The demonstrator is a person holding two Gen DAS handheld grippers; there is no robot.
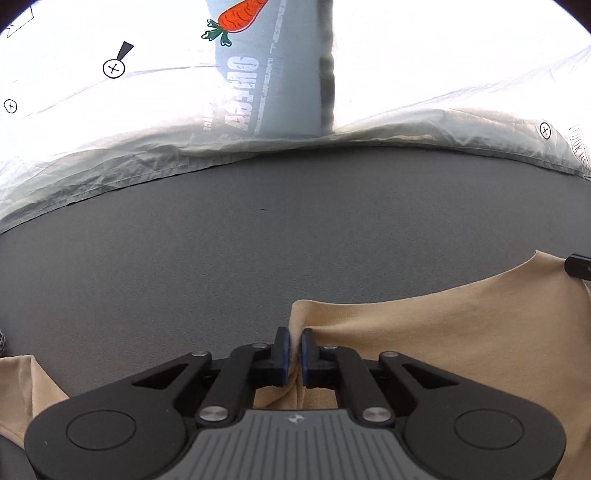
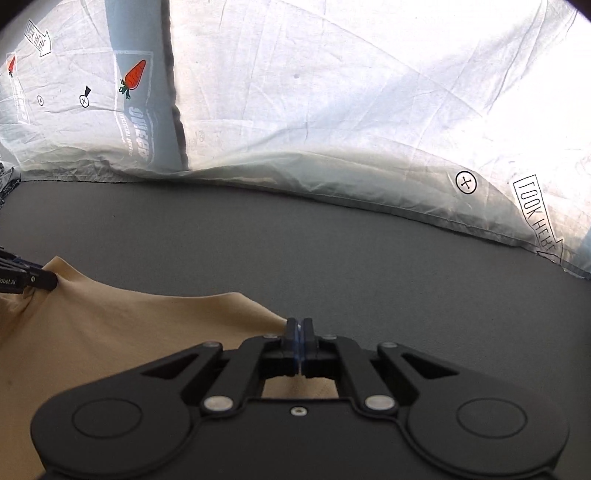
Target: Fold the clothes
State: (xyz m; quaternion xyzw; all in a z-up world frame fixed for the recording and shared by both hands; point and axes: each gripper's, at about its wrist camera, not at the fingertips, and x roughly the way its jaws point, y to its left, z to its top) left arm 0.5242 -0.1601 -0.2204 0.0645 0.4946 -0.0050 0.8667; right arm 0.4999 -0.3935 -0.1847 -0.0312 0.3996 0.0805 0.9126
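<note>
Pinching a raised fold of the beige garment (image 1: 443, 350), the left gripper (image 1: 294, 341) has its blue-padded fingers (image 1: 283, 350) clenched on the cloth's edge over the dark grey surface (image 1: 221, 240); a white printed sheet (image 1: 110, 155) with a carrot picture (image 1: 240, 16) lies beyond. From the right wrist, the right gripper (image 2: 299, 328) is clamped on another corner of the same garment (image 2: 110, 332), which spreads leftward toward the left gripper (image 2: 37, 280), also gripping it.
</note>
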